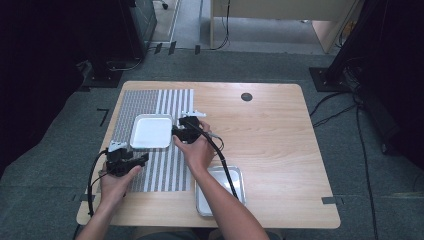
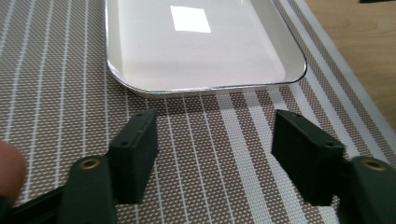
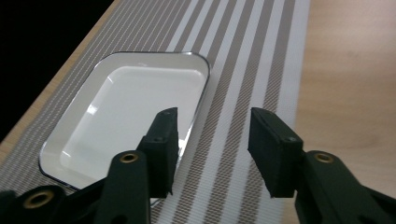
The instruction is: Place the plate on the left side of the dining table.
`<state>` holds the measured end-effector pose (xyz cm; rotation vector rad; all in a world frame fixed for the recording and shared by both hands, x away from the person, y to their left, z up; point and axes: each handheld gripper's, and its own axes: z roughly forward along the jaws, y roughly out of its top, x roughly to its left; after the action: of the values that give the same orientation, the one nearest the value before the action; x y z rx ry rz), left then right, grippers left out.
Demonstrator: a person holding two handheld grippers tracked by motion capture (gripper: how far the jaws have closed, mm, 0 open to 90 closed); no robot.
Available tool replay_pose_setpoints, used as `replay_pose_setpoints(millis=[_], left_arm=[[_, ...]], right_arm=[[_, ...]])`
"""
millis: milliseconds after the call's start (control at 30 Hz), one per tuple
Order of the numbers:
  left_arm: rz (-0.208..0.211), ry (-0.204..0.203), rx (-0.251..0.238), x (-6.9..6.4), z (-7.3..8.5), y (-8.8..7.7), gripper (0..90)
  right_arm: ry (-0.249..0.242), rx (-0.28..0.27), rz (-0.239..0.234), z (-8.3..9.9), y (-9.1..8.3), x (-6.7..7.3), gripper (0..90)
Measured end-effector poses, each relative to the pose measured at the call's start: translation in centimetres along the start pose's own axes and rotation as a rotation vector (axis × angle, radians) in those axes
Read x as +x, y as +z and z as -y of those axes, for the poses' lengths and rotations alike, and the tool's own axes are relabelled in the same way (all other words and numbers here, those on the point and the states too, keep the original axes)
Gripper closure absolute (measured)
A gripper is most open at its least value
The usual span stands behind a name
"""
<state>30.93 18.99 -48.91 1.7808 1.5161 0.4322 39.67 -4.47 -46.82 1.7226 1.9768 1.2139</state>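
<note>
High view has your two forearms coming in from the bottom edge over a wooden table [image 1: 280, 140]. Your left gripper [image 1: 131, 161] sits low on a striped mat [image 1: 165, 170], just below the near left corner of a white tray [image 1: 150, 131]. Your right gripper [image 1: 179, 133] is at the tray's right edge, and your right hand [image 1: 196, 150] covers most of its body, so from above you cannot make out its jaws. A steel tray [image 1: 239, 186] lies near the table's front edge, with your right forearm and the cable crossing it and hiding its left part. A dark round disc [image 1: 246, 97] sits near the far edge of the table; what it is cannot be made out.

Left gripper view shows your jaws spread wide over the mat [image 2: 205, 154], holding nothing, with the white tray [image 2: 196, 51] ahead of them and cut off at the top. A blurred fingertip [image 2: 9, 168] intrudes at the left edge.

Right gripper view shows your jaws parted and empty too. One jaw overlaps the white tray [image 3: 130, 107] at its near edge, hiding that stretch of rim; whether it touches the tray cannot be told. The other jaw is over the mat [image 3: 233, 93]. The tray's near corner is lost behind the gripper's body.
</note>
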Motion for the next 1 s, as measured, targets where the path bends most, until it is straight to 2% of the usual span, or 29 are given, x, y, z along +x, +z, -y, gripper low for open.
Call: replay_pose_setpoints(millis=[33, 100, 233, 367, 467, 533, 600, 733, 1000], left_arm=[[-0.004, -0.005, -0.014, 0.0, 0.0, -0.3, 25.9], [-0.001, -0.007, -0.034, 0.1, 0.1, -0.8, 20.2], [0.014, 0.002, -0.059, 0.1, 0.3, -1.7, 14.1], [0.015, 0.008, -0.074, 0.1, 0.7, -2.5, 13.2], [0.018, 0.01, -0.088, 0.1, 1.1, -3.1, 12.0], [0.015, 0.012, -0.094, 0.2, 1.3, -3.4, 11.8], [0.021, 0.006, -0.098, 0.2, 1.5, -3.7, 11.4], [0.02, 0.001, -0.102, 0.3, 2.0, -4.2, 11.2], [-0.005, 0.018, -0.088, 0.5, 3.3, -4.9, 10.6]], right_arm=[[-0.041, -0.012, 0.013, -0.1, -0.4, -0.1, 51.4], [-0.073, -0.023, 0.014, -0.2, -1.3, -0.3, 47.9], [-0.08, -0.042, -0.013, -0.5, -2.7, -1.4, 41.1], [-0.082, -0.047, -0.038, -0.4, -4.0, -2.9, 35.5], [-0.082, -0.079, -0.009, 0.0, -5.0, -4.1, 33.8], [-0.075, -0.094, -0.026, 0.3, -5.8, -5.0, 30.9], [-0.083, -0.099, -0.023, 0.5, -6.4, -5.6, 30.4], [-0.117, -0.084, -0.02, 1.1, -7.5, -6.7, 28.8], [-0.102, -0.077, -0.011, 2.0, -9.4, -8.9, 27.1]])
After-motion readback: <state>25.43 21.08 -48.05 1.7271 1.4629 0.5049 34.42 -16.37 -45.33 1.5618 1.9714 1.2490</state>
